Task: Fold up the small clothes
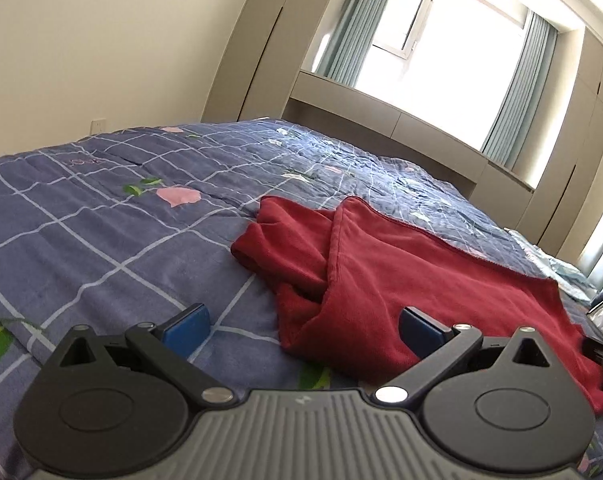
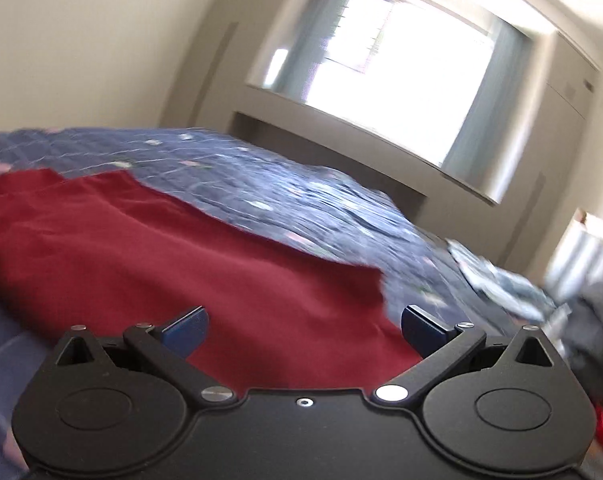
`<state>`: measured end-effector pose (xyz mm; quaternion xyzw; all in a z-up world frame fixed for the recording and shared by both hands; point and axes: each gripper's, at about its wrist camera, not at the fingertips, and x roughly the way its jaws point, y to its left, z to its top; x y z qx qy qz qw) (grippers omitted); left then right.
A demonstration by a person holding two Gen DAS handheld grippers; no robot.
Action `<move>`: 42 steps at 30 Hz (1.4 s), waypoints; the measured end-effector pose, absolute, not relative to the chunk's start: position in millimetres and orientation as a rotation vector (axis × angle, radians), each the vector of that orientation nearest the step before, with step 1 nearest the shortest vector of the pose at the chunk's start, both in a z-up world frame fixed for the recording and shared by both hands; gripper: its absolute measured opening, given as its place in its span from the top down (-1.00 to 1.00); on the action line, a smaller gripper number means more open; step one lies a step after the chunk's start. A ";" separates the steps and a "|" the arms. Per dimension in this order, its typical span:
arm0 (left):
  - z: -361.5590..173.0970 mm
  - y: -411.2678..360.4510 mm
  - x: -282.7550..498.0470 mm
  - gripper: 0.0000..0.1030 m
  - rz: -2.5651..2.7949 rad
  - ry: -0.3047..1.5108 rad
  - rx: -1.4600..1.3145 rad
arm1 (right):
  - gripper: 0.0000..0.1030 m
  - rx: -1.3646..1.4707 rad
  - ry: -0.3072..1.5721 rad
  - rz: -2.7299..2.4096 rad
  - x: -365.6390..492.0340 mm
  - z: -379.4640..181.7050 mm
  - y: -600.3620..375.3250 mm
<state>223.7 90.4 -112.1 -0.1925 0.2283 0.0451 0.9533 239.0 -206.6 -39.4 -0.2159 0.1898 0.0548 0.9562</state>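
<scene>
A dark red garment (image 1: 401,272) lies on the blue checked bedspread (image 1: 101,232), partly folded, with a bunched sleeve at its left. My left gripper (image 1: 305,328) is open and empty, low over the bed at the garment's near left edge. In the right wrist view the same red garment (image 2: 181,256) spreads flat in front. My right gripper (image 2: 305,326) is open and empty just above its near edge. The right wrist view is blurred.
The bed (image 2: 321,208) runs back to a window (image 1: 429,40) with blue-green curtains and beige cabinets. Other clothes lie in a pile at the bed's right side (image 2: 589,320). The wall stands to the left.
</scene>
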 end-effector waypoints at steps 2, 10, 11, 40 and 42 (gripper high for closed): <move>-112.6 92.8 223.0 -0.99 0.085 0.458 -0.409 | -0.99 -0.474 0.388 0.141 265.4 -37.8 -191.3; -114.1 91.4 224.7 -0.99 0.089 0.459 -0.400 | -0.99 -0.516 0.489 0.157 368.5 -50.4 -162.6; -113.9 90.8 225.0 -0.99 0.090 0.459 -0.398 | -0.99 -0.522 0.510 0.151 376.0 -56.8 -161.0; -109.8 91.1 224.2 -0.99 -0.076 0.483 -0.674 | -0.99 -0.407 0.414 0.296 225.5 -69.7 -182.4; -112.1 94.3 224.7 -0.96 -0.045 0.505 -0.746 | -0.99 -0.358 0.444 0.316 230.1 -68.3 -189.0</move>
